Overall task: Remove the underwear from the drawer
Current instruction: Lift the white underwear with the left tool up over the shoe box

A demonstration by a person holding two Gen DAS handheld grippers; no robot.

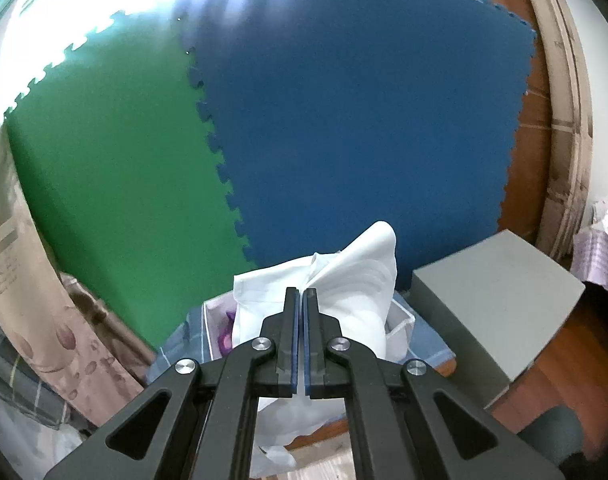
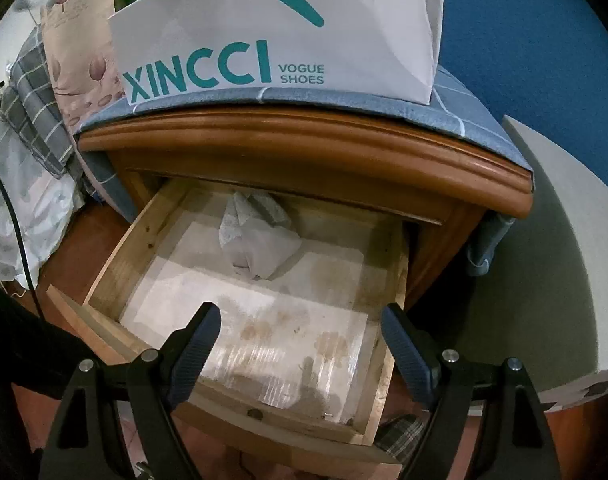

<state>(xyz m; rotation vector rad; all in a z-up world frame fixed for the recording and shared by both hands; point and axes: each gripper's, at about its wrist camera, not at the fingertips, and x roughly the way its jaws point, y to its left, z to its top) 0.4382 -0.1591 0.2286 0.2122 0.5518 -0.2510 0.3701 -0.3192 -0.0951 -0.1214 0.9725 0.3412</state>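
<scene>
Above the white box [image 1: 400, 326] on the nightstand [image 2: 304, 152], your left gripper [image 1: 303, 296] had its jaws pinched tight on a white piece of underwear [image 1: 352, 280], already clear of the drawer [image 2: 248, 320]. Your right gripper [image 2: 300, 316] hung wide and empty over that drawer, where one pale garment [image 2: 260, 236] remained at the back; it looked left to fetch.

Dim fisheye views; window glare blown out top-left.
</scene>
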